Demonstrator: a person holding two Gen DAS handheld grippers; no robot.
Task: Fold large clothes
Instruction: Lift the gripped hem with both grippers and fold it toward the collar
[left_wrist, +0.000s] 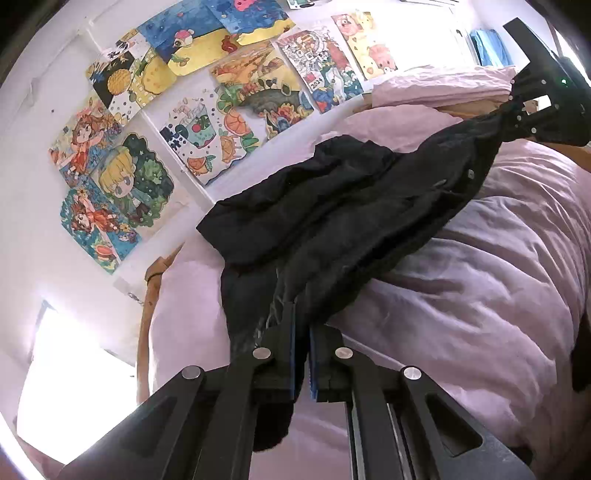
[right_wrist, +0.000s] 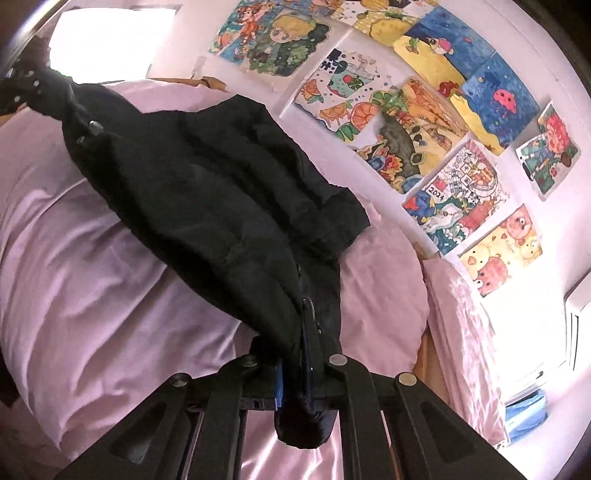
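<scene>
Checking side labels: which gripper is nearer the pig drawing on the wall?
Right. The right gripper holds the black jacket near the pig drawing; the left gripper holds its far end.

I see matt black cloth garment (left_wrist: 332, 206), creased pink cotton-like bedding (left_wrist: 480, 280), matt black plastic left gripper (left_wrist: 301, 332), paper drawings (right_wrist: 424, 122)

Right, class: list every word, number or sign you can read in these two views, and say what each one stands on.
"2024": on a small red sign in the dragon drawing taped to the wall, also seen in the left view.
Blue block characters at the top corner of the fruit drink drawing: too blurred to read.
Jacket, tongs, bedding: no lettering visible.
</scene>
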